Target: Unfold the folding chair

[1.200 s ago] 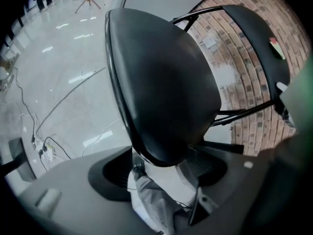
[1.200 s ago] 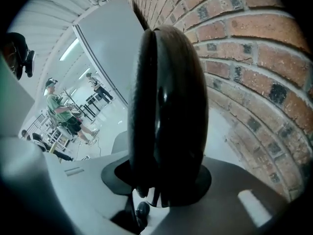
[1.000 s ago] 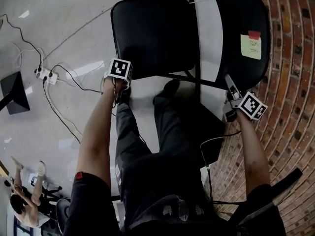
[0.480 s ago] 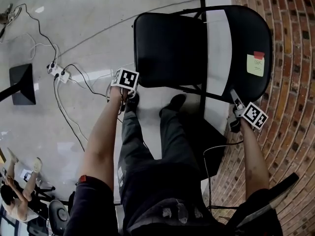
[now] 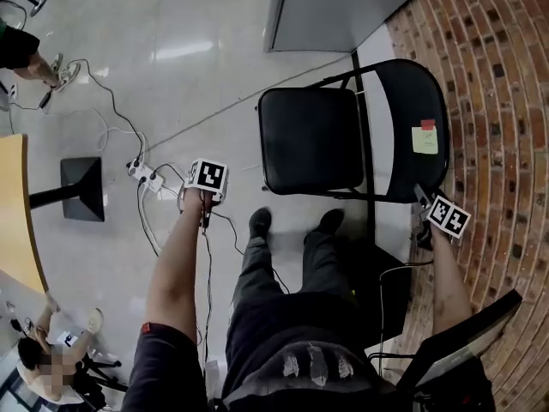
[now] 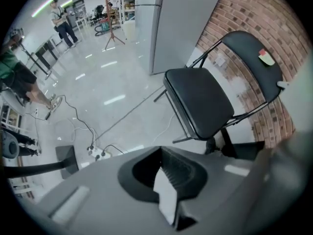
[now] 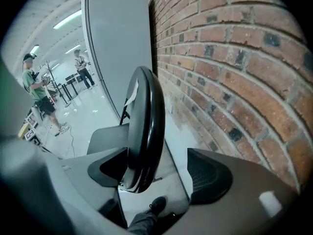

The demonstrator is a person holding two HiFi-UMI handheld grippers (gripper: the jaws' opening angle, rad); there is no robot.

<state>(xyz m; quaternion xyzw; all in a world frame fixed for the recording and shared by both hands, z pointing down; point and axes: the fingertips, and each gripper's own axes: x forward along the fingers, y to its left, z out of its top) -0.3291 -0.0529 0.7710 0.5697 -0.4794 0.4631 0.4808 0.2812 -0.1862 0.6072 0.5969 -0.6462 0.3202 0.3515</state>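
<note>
Left hand-held gripper (image 6: 167,197), jaws pressed together and empty, hangs over the floor (image 5: 171,75), apart from the unfolded folding chair (image 5: 310,140) by the brick wall (image 5: 502,101). Right hand-held gripper (image 7: 159,173) has just been opening; its jaws stand spread around the backrest (image 7: 146,116) edge.

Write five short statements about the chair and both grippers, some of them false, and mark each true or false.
1. The folding chair has its seat folded down flat. True.
2. The left gripper grips the seat's front edge. False: it is shut on nothing, away from the chair.
3. A yellow sticky note is stuck on the backrest. True.
4. The right gripper is clamped on the backrest. False: its jaws have just opened wide; the backrest's edge stands between them, unpinched.
5. The wall beside the chair is wood panelling. False: it is a brick wall.
</note>
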